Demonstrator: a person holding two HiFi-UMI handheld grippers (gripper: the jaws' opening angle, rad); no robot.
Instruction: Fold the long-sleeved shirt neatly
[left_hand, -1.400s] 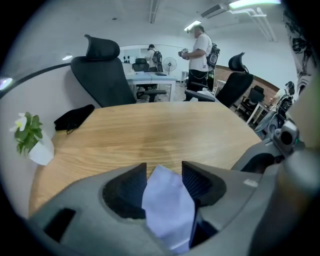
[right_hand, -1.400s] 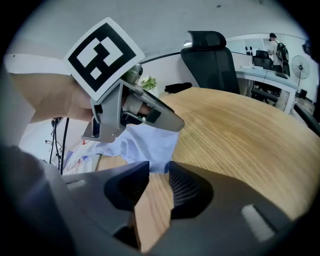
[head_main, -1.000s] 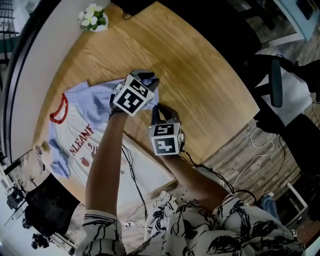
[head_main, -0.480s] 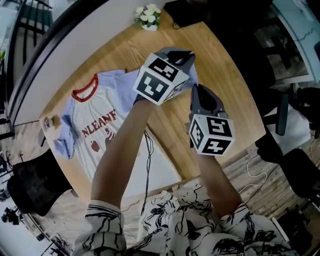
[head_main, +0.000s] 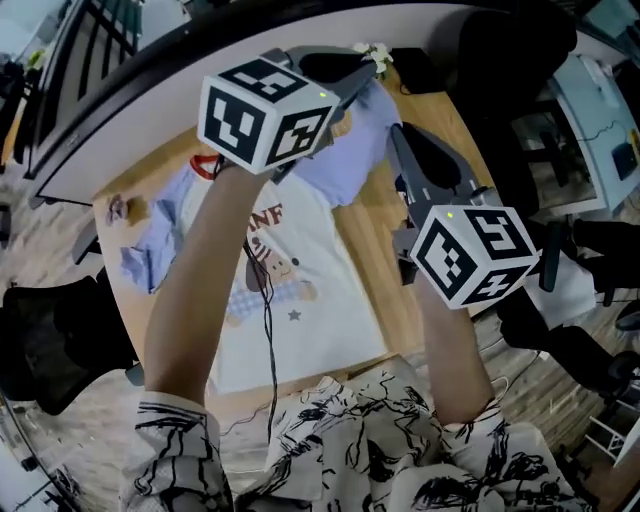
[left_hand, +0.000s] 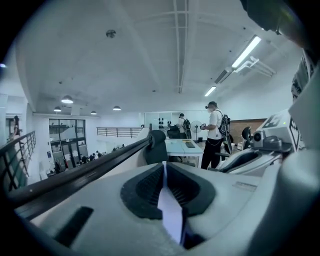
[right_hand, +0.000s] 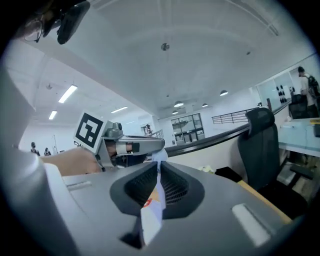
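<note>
The long-sleeved shirt (head_main: 310, 330) lies on the wooden table (head_main: 395, 300). It has a white body, lavender sleeves, a red collar and a printed chest. Its right-hand sleeve (head_main: 345, 155) is lifted off the table and hangs between both raised grippers. My left gripper (head_main: 362, 70) is high at the top, shut on a thin fold of pale cloth (left_hand: 170, 210). In the left gripper view, my left gripper (left_hand: 164, 167) points out into the room. My right gripper (head_main: 400, 132) is beside it, shut on cloth (right_hand: 152, 205) with a red-printed edge. Both of my right gripper's (right_hand: 159, 167) pads press on that cloth.
A small bunch of white flowers (head_main: 375, 50) stands at the table's far edge. A little object (head_main: 118, 208) sits at the left corner. Dark chairs (head_main: 50, 350) flank the table. A cable (head_main: 266, 330) hangs from my left arm. People (left_hand: 215, 132) stand far off.
Both grippers have risen well above the table, side by side, taking the lavender sleeve up with them. The shirt's body now shows more fully below my arms.
</note>
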